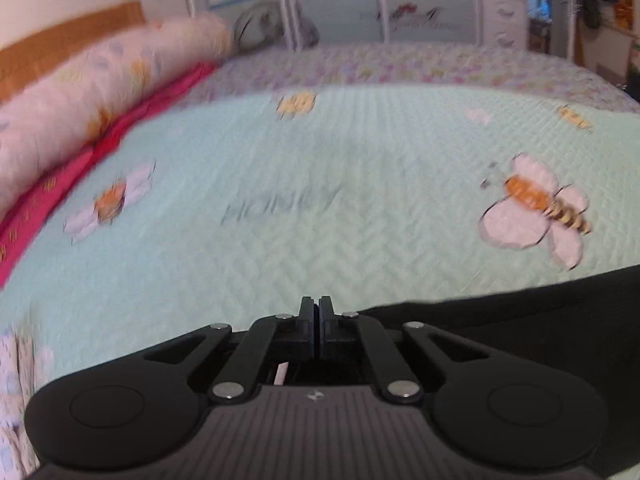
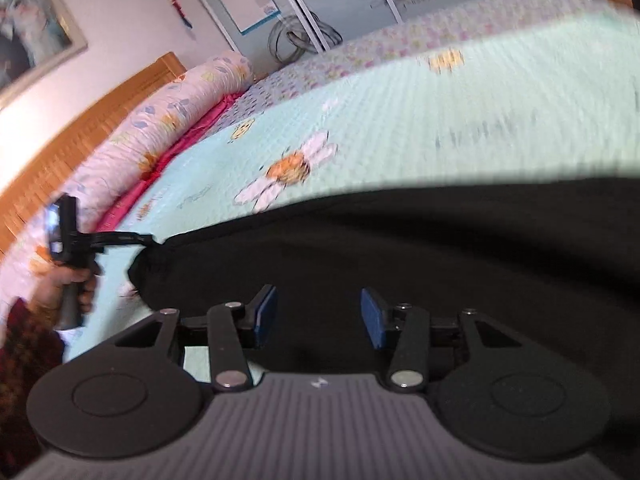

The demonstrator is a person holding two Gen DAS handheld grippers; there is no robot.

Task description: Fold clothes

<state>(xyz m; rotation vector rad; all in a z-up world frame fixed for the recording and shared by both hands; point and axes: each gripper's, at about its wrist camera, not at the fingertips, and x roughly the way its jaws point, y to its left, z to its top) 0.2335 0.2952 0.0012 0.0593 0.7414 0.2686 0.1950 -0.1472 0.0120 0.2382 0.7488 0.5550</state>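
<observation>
A black garment (image 2: 440, 248) lies spread on the mint-green quilt (image 2: 380, 128) of a bed. My right gripper (image 2: 318, 316) is open, its blue pads (image 2: 266, 312) low over the garment's near part. My left gripper (image 1: 319, 312) has its jaws closed together; in the right wrist view it (image 2: 150, 238) meets the garment's left corner and seems to pinch it. The garment (image 1: 540, 328) shows at the right of the left wrist view, reaching behind the left fingers.
A long floral bolster (image 1: 92, 92) and a pink cloth strip (image 1: 80, 184) run along the bed's left side by a wooden headboard (image 2: 80, 128). Glass sliding doors (image 1: 400, 4) stand beyond the bed. A person's hand (image 2: 68, 284) holds the left gripper's handle.
</observation>
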